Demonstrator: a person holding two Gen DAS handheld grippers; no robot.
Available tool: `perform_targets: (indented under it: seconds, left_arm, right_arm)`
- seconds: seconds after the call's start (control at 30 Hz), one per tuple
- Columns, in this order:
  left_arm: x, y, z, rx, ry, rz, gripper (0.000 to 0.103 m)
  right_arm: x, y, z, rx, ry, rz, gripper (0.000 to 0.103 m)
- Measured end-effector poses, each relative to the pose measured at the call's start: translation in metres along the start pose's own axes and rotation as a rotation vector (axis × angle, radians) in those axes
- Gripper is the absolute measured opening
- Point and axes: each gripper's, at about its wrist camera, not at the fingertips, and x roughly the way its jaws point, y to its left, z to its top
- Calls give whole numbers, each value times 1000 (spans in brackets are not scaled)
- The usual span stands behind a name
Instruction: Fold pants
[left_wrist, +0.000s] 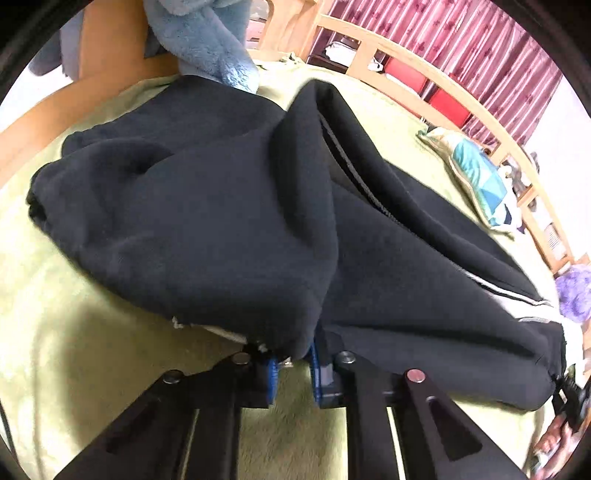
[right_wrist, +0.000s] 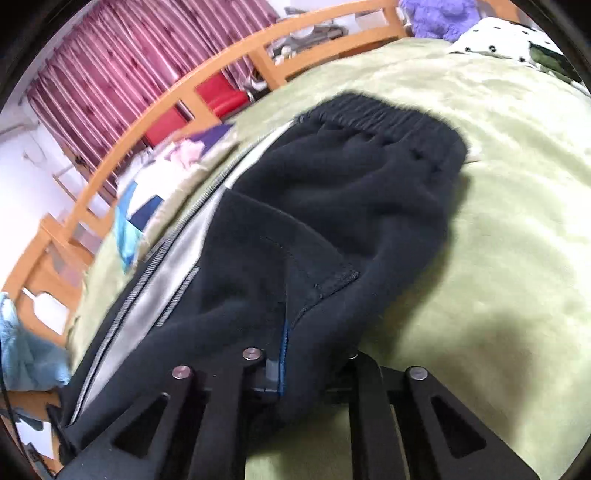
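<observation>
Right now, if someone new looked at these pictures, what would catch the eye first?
The dark navy fleece pants with a pale side stripe, spread across the light green bedspread, fill both views. Each gripper is shut on the near edge of the fabric, left gripper, right gripper. Behind the wooden bed rail hangs a striped red curtain.

Black pants (left_wrist: 229, 221), soft and fuzzy, with a shiny silver-grey stripe (right_wrist: 184, 251) down the side. Pale green blanket (left_wrist: 55, 350) on the bed, a bit blotchy. Light orange wooden bed rail (right_wrist: 155, 110). Dark pink curtain (left_wrist: 461, 48) with stripes going up and down. Red boxes (right_wrist: 221, 92) behind the rail. Fluffy light blue cloth (left_wrist: 207, 40). Fuzzy purple thing (right_wrist: 439, 16). White cloth with black dots (right_wrist: 498, 37). Black fingers (left_wrist: 269, 380) with blue pads.
</observation>
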Motion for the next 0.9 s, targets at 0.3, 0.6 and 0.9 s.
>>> perform_targets:
  seconds: [0.3,0.6,0.9]
  left_arm:
    - [-27,17,-20,-23,15,-25,15]
    - [-14,15,-8,1,-34,57,67]
    - [27,15,38,-43,-8,121,74]
  right_arm:
    - [-59,-27,-31,-14,45,37,13]
    - [-66,-50,-41,-78,61,-59,61]
    - [-16,-37,-19,-56,57,-73,83]
